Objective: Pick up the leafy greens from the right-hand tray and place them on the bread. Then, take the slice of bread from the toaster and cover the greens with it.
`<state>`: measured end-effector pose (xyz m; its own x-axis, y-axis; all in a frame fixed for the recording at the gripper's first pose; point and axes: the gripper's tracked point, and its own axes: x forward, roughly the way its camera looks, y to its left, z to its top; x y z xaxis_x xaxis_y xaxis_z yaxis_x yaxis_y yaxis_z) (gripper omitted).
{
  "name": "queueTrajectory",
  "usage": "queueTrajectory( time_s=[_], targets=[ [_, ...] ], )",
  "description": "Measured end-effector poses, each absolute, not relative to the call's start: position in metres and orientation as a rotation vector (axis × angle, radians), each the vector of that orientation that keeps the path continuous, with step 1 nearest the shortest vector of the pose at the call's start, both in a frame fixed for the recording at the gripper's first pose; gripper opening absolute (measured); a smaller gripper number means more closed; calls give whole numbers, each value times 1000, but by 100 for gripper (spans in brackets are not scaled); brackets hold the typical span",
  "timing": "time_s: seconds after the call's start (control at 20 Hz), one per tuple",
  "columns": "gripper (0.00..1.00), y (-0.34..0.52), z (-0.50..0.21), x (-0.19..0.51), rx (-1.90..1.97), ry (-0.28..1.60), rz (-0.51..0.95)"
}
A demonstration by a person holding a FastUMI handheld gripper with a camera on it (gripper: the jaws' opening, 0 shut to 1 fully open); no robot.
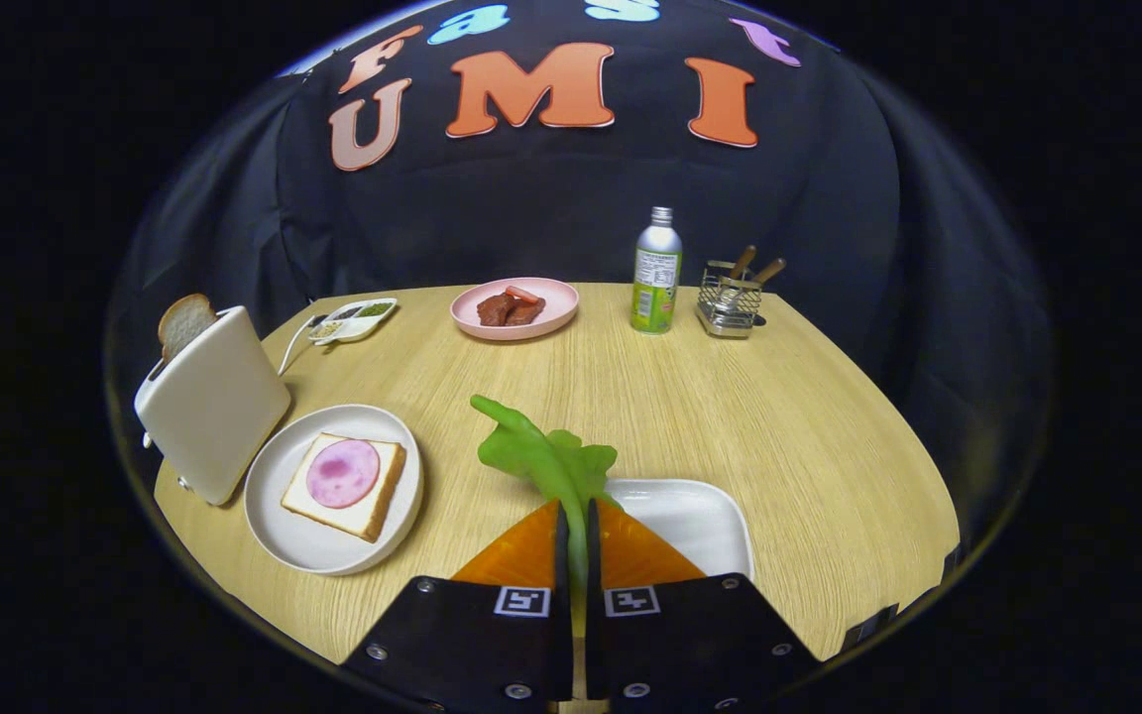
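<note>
Both fingers of the tongs (577, 526) are clamped on the greens (546, 458) at the stem; the leaf is judged light, floppy, easily torn.

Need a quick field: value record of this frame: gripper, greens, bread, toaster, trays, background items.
gripper: shut on the leafy greens, both orange fingers pressing the stem
leafy greens: held above the white tray, leaf sticking out ahead of the fingers
white tray: just beyond the fingers, on the table
bread with ham: flat on the round plate, no greens on it yet
toaster: beside the plate, one bread slice sticking up
table far side: pink plate, bottle, wire holder, small divided dish
</note>
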<state>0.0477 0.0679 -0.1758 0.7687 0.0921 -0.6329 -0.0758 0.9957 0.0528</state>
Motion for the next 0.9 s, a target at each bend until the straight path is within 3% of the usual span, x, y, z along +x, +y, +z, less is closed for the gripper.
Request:
queueTrajectory(
  time_s=[0.9],
  targets=[
    [6, 208, -162, 45, -29, 679, 314]
  ],
)
